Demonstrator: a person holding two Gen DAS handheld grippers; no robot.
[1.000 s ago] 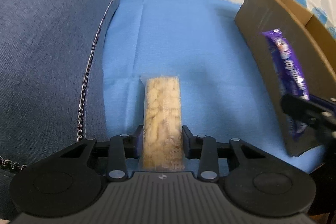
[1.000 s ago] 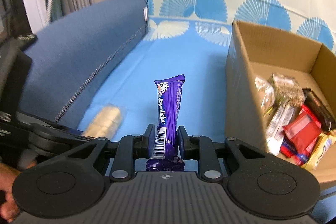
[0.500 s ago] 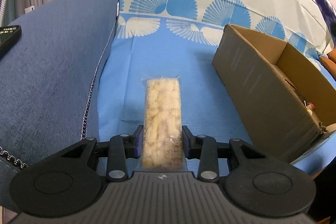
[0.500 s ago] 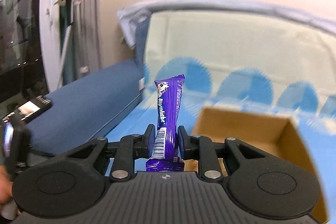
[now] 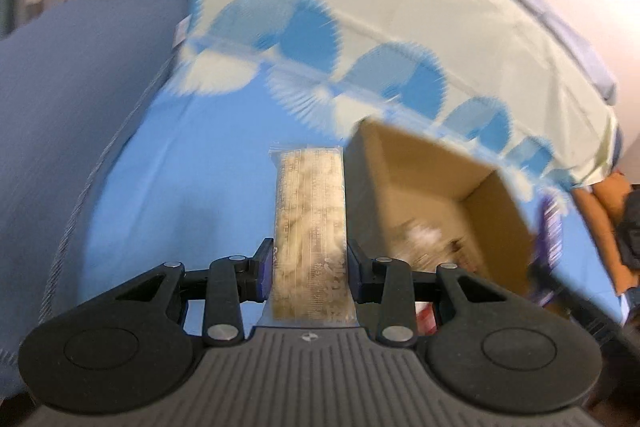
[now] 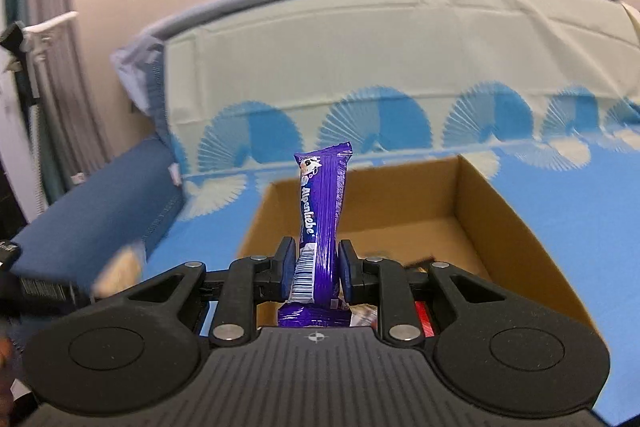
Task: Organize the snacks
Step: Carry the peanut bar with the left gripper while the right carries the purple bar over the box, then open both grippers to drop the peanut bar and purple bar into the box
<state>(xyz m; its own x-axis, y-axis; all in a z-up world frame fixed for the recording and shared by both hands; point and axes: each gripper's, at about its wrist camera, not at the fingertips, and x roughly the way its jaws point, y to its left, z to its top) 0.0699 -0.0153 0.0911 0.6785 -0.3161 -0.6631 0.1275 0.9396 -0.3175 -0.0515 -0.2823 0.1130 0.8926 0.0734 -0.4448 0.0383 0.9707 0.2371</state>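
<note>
Cardboard is where both snacks are headed. On the left, our left gripper (image 5: 310, 269) is clamped on the oat bar (image 5: 309, 227), just beside the box's (image 6: 516, 227) left wall. On the right, our right gripper (image 6: 316, 273) pinches the purple bar (image 6: 320, 219) upright above the box's near edge, ready to drop it in.

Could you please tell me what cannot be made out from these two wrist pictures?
- Left wrist view: snacks inside the cardboard box are smeared by motion blur.
- Left wrist view: the purple Alpenliebe bar is blurred; its print is unreadable.
- Right wrist view: box contents are mostly hidden behind the right claw.
</note>
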